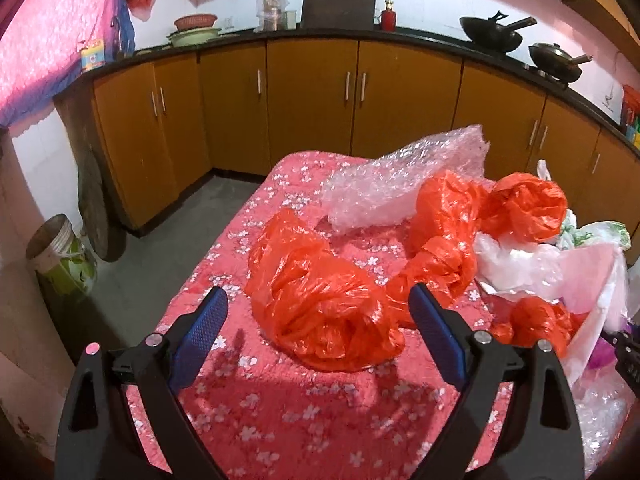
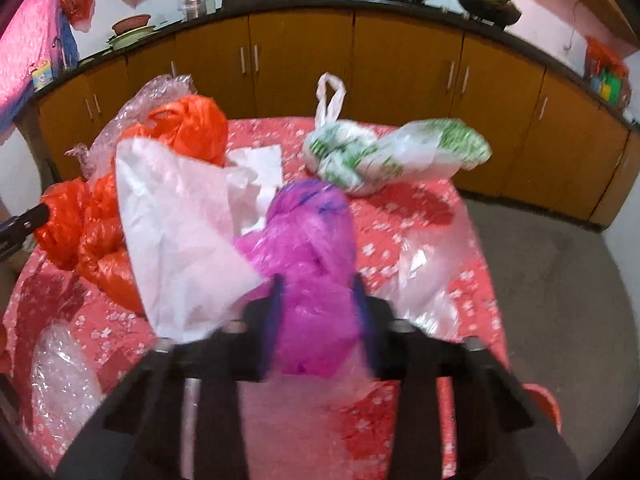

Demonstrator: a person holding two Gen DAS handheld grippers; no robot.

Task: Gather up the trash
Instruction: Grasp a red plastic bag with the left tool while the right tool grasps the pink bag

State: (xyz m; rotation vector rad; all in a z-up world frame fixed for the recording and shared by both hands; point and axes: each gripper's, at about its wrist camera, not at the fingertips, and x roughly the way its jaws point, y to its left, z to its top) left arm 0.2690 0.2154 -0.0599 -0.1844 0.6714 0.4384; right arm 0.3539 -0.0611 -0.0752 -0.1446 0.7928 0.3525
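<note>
Blur smears the right wrist view near the right hand-held gripper (image 2: 316,292); its blue pads are half buried in a magenta plastic bag (image 2: 312,264), jaws pinched in on it from both sides. No earlier frame to compare. Bag's lower end runs under the gripper body, cut off.

Left hand-held gripper (image 1: 320,320): jaws spread wide, nothing between the pads, hovering just short of the nearest orange bag (image 1: 316,300). Whether the right pad grazes the bag behind it, cannot tell.

Everything sits on a desk covered by a pink flowered cloth (image 1: 280,412). Landmark = the magenta bag, as seen in the right wrist view:
- just left of it and overlapping: white-pink plastic sheet (image 2: 180,220)
- further left: orange bags, crumpled and overlapping. Left wrist view shows about four lumps: near one, a twisted one (image 1: 436,256), a far one (image 1: 524,208), a small one (image 1: 536,320) partly under white plastic. Exact count unclear, some may be the same bag.
- beyond the orange pile: bubble wrap (image 1: 400,180), one large piece; a second clear crinkled patch (image 2: 60,364) at the near left, cut by the lens edge
- beyond it to the right: one white bag with green print (image 2: 384,156), handles up
- right of it: clear film (image 2: 432,276), hard to outline against the cloth

Behind the desk: brown cabinets (image 1: 312,108); two dark woks (image 1: 492,34) on the top.
</note>
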